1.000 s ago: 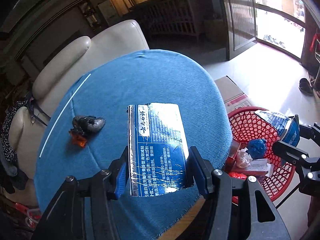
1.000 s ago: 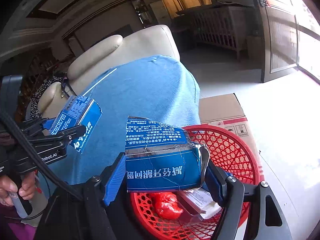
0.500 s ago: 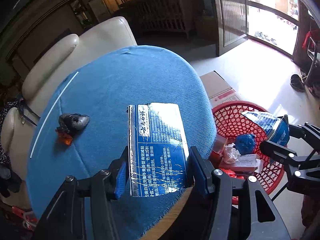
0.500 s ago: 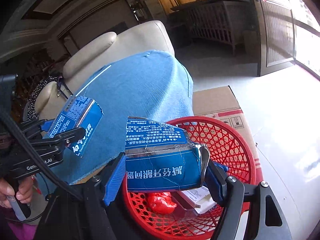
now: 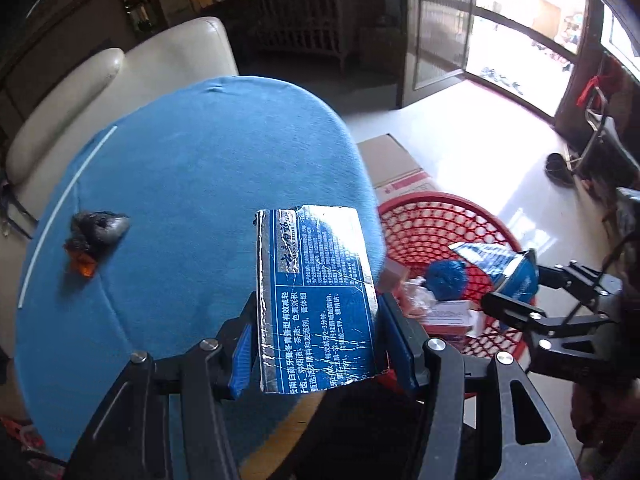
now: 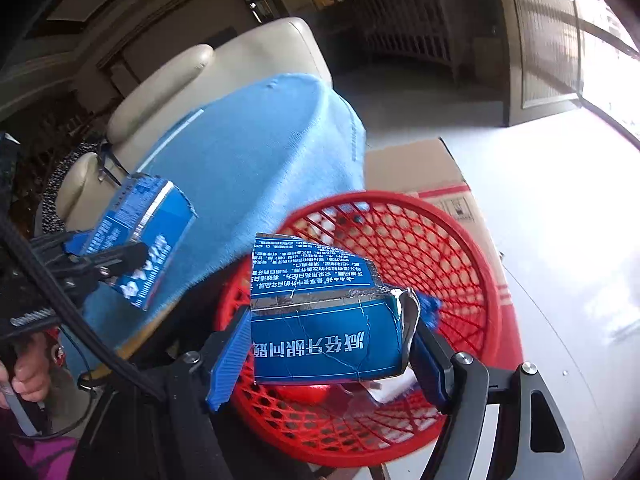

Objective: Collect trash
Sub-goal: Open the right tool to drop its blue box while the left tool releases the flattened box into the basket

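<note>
My left gripper (image 5: 320, 344) is shut on a flattened blue box piece (image 5: 316, 296), held above the front edge of the blue-clothed round table (image 5: 192, 168). It also shows in the right wrist view (image 6: 148, 240). My right gripper (image 6: 328, 348) is shut on another torn blue box piece (image 6: 324, 328), held over the red mesh basket (image 6: 440, 248). That piece shows in the left wrist view (image 5: 500, 268) above the basket (image 5: 424, 220). A dark crumpled wrapper with an orange scrap (image 5: 94, 236) lies on the table's left side.
The basket on the floor holds a blue ball (image 5: 446, 280), white packets and something red (image 6: 304, 392). A cardboard box (image 6: 416, 168) lies behind the basket. A cream armchair (image 5: 120, 72) stands behind the table. A white strip (image 5: 68, 200) lies along the table's left edge.
Both grippers have shifted right and lower with their box pieces. The basket fills more of the right wrist view. The right piece now hangs deeper over the basket.
</note>
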